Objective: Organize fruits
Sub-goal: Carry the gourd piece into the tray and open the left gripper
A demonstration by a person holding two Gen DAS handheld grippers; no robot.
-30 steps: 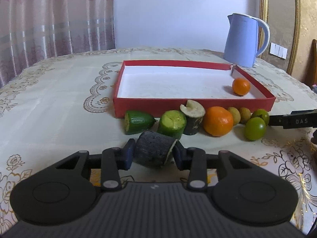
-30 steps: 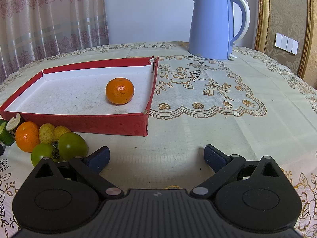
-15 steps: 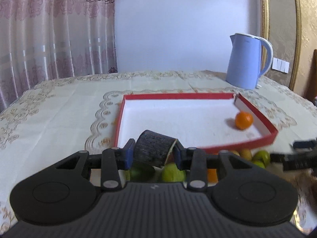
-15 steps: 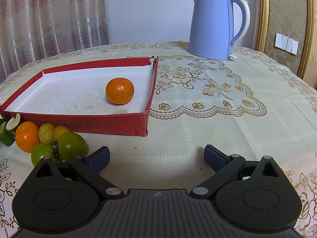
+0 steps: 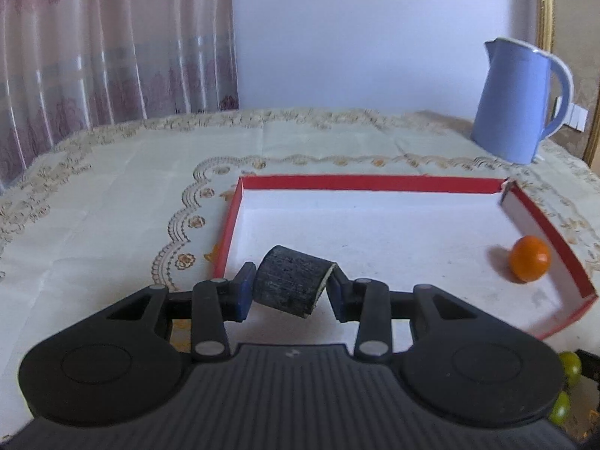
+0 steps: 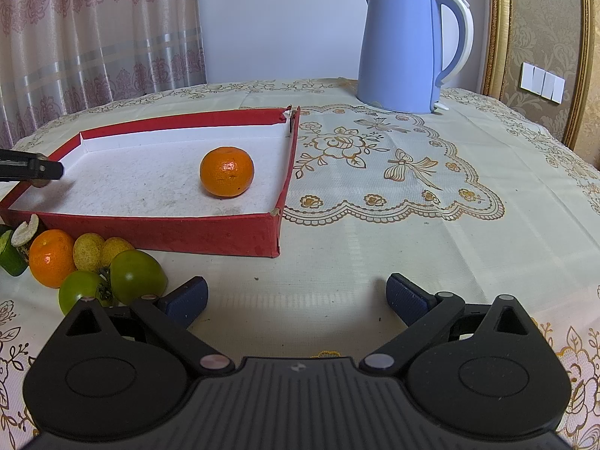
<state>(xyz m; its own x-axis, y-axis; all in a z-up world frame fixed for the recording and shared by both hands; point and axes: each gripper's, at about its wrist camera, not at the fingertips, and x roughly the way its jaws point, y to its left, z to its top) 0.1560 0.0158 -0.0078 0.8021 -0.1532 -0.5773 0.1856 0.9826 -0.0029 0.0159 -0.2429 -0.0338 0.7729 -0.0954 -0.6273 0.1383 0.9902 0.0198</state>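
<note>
My left gripper [image 5: 290, 290] is shut on a dark cut piece of fruit [image 5: 290, 285] and holds it over the near left part of the red tray [image 5: 367, 182]. One orange [image 5: 529, 258] lies in the tray at its right wall; it also shows in the right wrist view [image 6: 227, 171]. My right gripper [image 6: 296, 298] is open and empty above the tablecloth, in front of the tray's right corner. Left of it lie two green fruits [image 6: 137, 276], two yellowish fruits [image 6: 88, 251], an orange [image 6: 50, 257] and cut green pieces [image 6: 11, 255]. The left gripper's tip [image 6: 32, 167] shows at the tray's left.
A blue electric kettle [image 6: 401, 48] stands behind the tray to the right; it also shows in the left wrist view [image 5: 513, 99]. A cream embroidered cloth [image 6: 412, 172] covers the round table. Curtains [image 5: 112, 45] hang at the back left.
My left gripper has lifted the dark fruit piece off the table and carried it forward over the tray. The right gripper has not moved.
</note>
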